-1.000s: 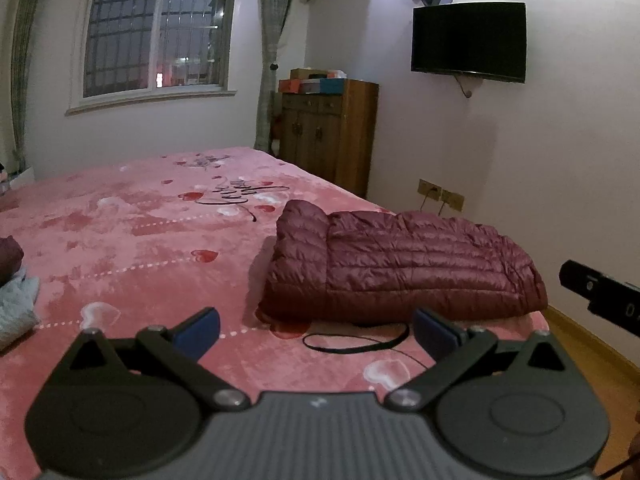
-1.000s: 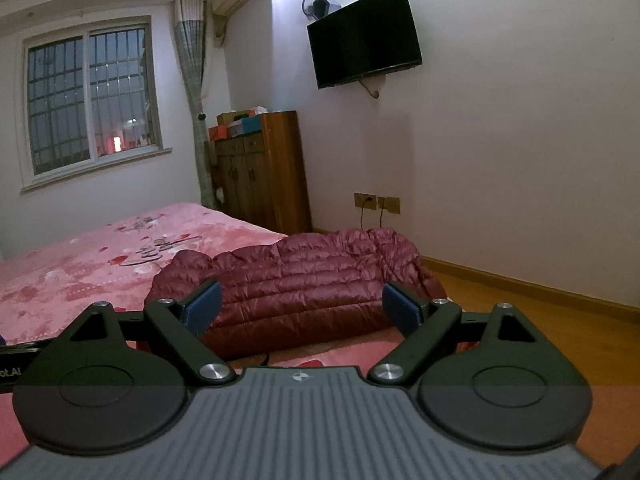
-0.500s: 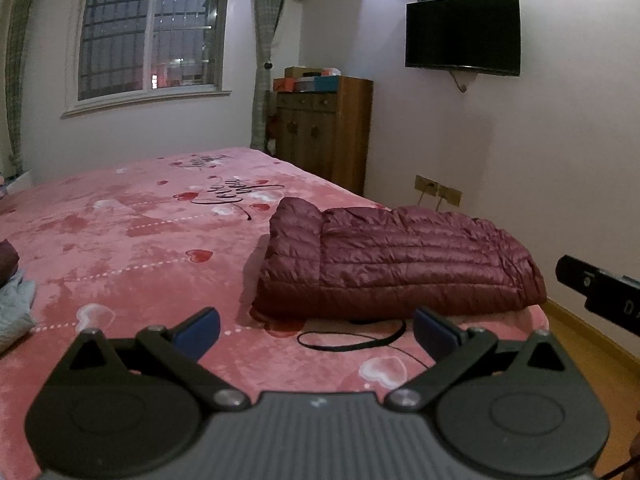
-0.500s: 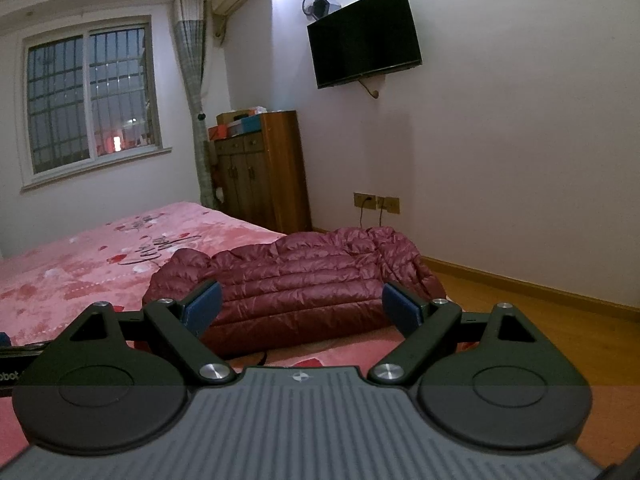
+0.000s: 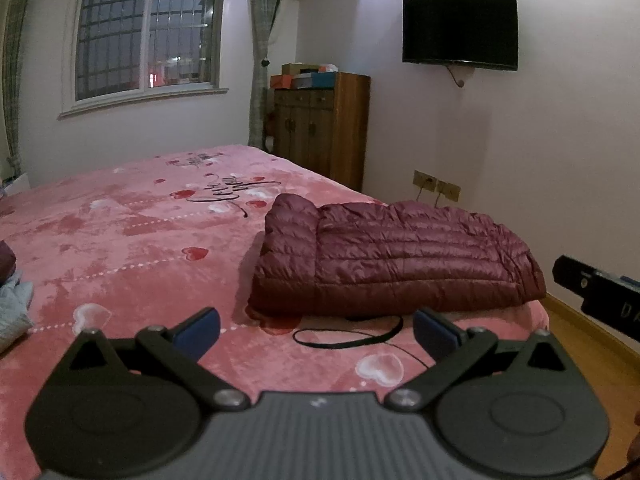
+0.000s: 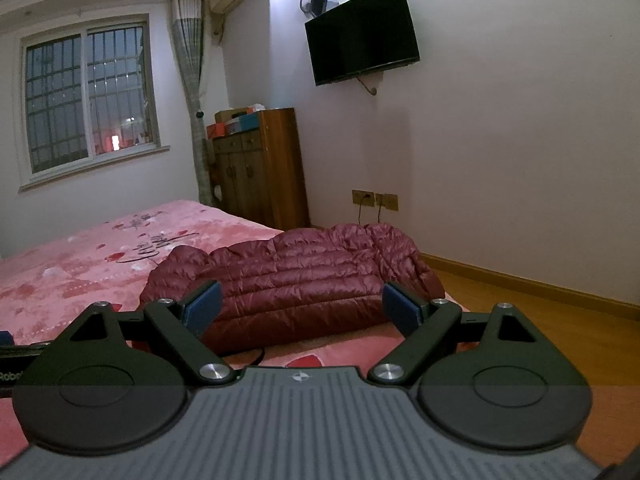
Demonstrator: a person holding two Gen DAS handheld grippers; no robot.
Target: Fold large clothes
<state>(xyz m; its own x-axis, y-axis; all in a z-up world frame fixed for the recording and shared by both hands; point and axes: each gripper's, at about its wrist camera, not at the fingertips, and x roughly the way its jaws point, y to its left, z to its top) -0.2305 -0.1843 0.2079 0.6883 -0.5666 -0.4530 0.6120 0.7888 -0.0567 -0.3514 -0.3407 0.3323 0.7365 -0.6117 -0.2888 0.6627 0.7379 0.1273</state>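
Lying folded near the pink bed's (image 5: pixel 120 248) right edge: one maroon down jacket (image 5: pixel 392 256), one black strap loop (image 5: pixel 348 334) before it.

Left gripper (image 5: pixel 316 330) and right gripper (image 6: pixel 302 306) both gape wide, empty, touching nothing.

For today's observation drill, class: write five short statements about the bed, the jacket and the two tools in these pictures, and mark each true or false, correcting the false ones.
1. The maroon puffer jacket lies folded on the pink bedspread. True.
2. The left tool is clamped on the jacket. False: it is open and holds nothing, short of the jacket.
3. A black cord lies on the bedspread in front of the jacket. True.
4. The right tool is shut. False: its jaws stand wide apart.
5. The television stands on the wooden cabinet. False: it hangs on the wall.
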